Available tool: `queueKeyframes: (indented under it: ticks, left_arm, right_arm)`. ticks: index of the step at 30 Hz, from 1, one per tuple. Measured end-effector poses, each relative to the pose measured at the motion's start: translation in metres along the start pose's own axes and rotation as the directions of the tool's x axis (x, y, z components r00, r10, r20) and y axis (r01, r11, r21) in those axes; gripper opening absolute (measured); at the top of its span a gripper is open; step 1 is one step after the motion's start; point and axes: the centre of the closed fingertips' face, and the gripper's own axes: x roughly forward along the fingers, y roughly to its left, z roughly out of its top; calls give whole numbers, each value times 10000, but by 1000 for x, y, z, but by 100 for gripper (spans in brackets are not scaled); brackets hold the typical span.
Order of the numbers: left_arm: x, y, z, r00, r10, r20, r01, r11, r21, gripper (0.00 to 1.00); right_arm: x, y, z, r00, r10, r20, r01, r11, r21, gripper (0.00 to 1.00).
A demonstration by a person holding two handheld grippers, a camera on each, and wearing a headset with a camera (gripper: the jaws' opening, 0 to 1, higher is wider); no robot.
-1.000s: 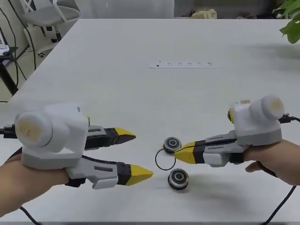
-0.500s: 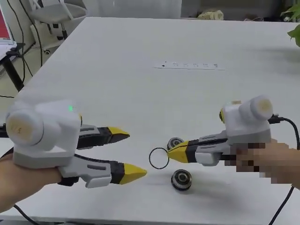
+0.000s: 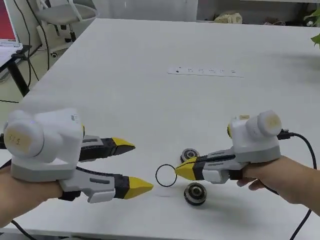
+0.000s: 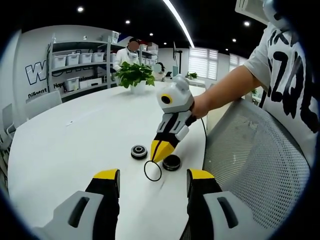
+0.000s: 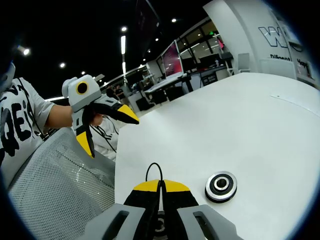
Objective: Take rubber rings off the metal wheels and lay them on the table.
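While R gripper [image 3: 176, 170] pinches 1 ring [image 3: 165, 176], 2 wheels [image 3: 195, 193] nearby

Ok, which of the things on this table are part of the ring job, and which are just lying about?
Part of the job:
- rubber ring, pinched in the right tool
- far metal wheel
- near metal wheel
- left tool, open, holding nothing

Just lying about:
- white power strip
- potted plant
- chair
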Motion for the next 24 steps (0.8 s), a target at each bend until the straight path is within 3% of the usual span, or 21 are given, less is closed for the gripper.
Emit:
queueKeyframes:
  ticks: [24]
  left_arm:
    - [-3, -1, -7, 9998, 23, -195, -23, 10000, -4, 54]
  right_arm:
    - [11, -14, -16, 9961, -612, -637, 601, 9980, -190, 0]
